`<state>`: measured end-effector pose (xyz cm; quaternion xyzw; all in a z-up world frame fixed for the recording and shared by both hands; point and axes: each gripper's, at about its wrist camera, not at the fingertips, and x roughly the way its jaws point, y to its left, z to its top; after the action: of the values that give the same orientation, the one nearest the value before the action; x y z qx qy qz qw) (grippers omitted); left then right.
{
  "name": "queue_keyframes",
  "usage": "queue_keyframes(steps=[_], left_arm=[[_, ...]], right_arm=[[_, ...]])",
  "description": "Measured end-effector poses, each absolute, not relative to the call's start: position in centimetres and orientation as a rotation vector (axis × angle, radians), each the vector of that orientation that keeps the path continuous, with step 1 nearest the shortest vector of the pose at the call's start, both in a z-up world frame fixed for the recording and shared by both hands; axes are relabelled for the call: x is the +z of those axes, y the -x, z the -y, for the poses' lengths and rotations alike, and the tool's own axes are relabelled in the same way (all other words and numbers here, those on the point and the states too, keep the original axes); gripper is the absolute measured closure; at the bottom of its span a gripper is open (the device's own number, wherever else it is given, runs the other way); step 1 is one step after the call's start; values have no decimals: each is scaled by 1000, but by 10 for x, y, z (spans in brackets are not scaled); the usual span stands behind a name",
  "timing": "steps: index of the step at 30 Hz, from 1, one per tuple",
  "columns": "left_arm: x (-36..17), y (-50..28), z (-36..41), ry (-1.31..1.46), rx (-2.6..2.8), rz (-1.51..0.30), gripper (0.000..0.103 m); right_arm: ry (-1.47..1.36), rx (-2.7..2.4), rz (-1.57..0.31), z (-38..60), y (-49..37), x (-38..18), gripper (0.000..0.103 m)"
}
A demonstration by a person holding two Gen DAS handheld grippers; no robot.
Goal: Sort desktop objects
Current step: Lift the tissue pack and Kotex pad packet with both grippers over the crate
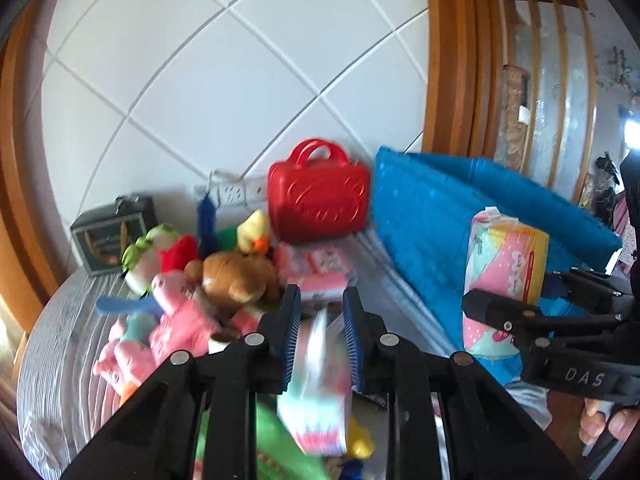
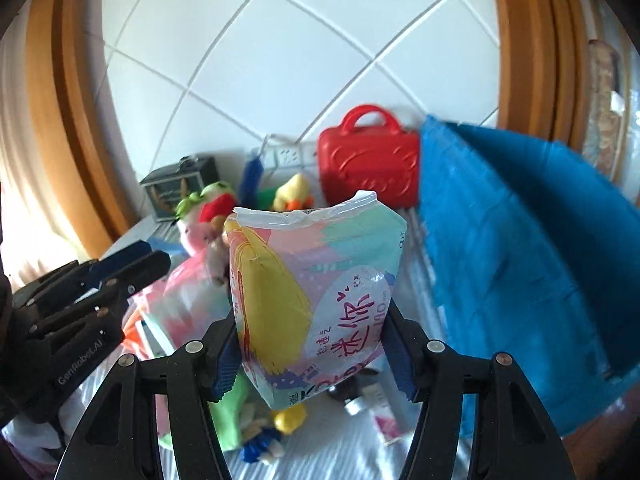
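In the left wrist view, the case (image 1: 318, 192) stands at centre against the wall (image 1: 224, 60), with the power strip (image 1: 236, 192) lying along the wall to its left. The box (image 1: 114, 234) stands at the left edge of the surface (image 1: 56, 344). The plush toys (image 1: 192, 276) lie heaped between the box and the case, in front of the power strip. The fabric bin (image 1: 432, 216) stands right of the case, touching it. One packet (image 1: 316, 392) sits between the jaws of the left gripper (image 1: 320, 312) at lower centre. A second packet (image 1: 502, 280) stands at right, in front of the bin, in the right gripper (image 1: 516, 300).
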<state>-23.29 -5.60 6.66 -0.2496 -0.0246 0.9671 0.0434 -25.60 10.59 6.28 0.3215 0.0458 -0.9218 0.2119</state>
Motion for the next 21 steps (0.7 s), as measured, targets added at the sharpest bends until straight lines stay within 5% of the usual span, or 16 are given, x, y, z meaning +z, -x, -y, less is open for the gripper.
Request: queue_keyframes(steps=[2, 9, 12, 15, 21], left_arm=[[71, 243, 47, 766, 2941, 75, 91], [63, 257, 28, 834, 2930, 106, 89], [35, 259, 28, 962, 2932, 150, 79], [-7, 259, 29, 1160, 2920, 146, 57], [-81, 251, 43, 1496, 2831, 398, 55]], right_arm=[[-893, -2592, -132, -112, 259, 70, 42], [-870, -2583, -171, -137, 266, 77, 42], [-939, -2494, -229, -135, 277, 51, 42], [-1018, -2386, -265, -130, 287, 16, 42], [-1184, -2241, -267, -125, 301, -49, 42]])
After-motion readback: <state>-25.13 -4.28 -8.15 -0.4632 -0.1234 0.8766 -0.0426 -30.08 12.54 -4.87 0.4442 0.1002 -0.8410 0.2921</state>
